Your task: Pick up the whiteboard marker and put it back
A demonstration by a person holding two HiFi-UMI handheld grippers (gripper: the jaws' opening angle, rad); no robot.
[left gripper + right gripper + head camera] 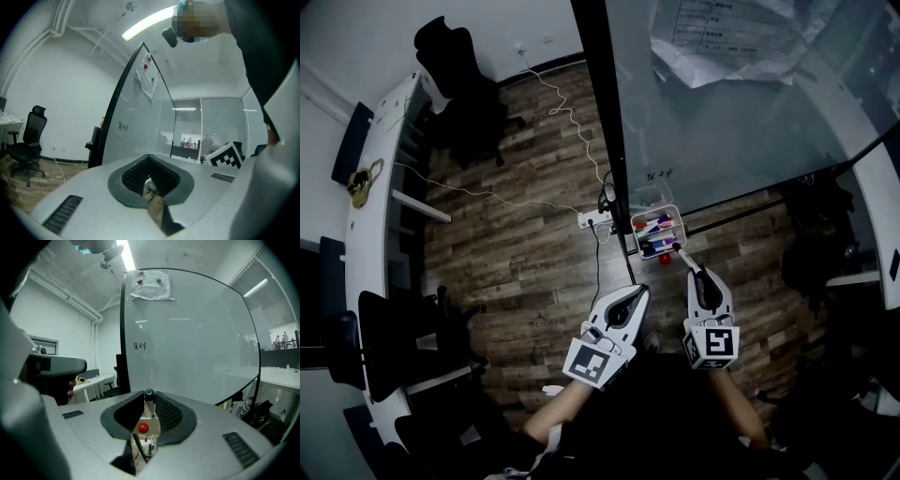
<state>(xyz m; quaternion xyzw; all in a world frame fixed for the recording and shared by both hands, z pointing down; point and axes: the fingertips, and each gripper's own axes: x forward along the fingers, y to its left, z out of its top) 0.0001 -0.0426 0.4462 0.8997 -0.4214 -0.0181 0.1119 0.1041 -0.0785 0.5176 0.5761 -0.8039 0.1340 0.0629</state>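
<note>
The right gripper (150,403) is clamped on the whiteboard marker (149,394). The slim, pale-bodied pen with a black end stands pinched between the ribbed black pads, end pointing at the camera. In the head view, the marker (682,255) sticks out past the jaw tips, right at the near corner of the small white tray (656,208) fixed to the large whiteboard with a black frame (722,112). The tray holds several other markers in purple, blue and red. A small red round object (143,428) shows just below the held marker. The left gripper (149,159) is beside the right one, lower and further from the tray, its jaws closed together with nothing between them.
</note>
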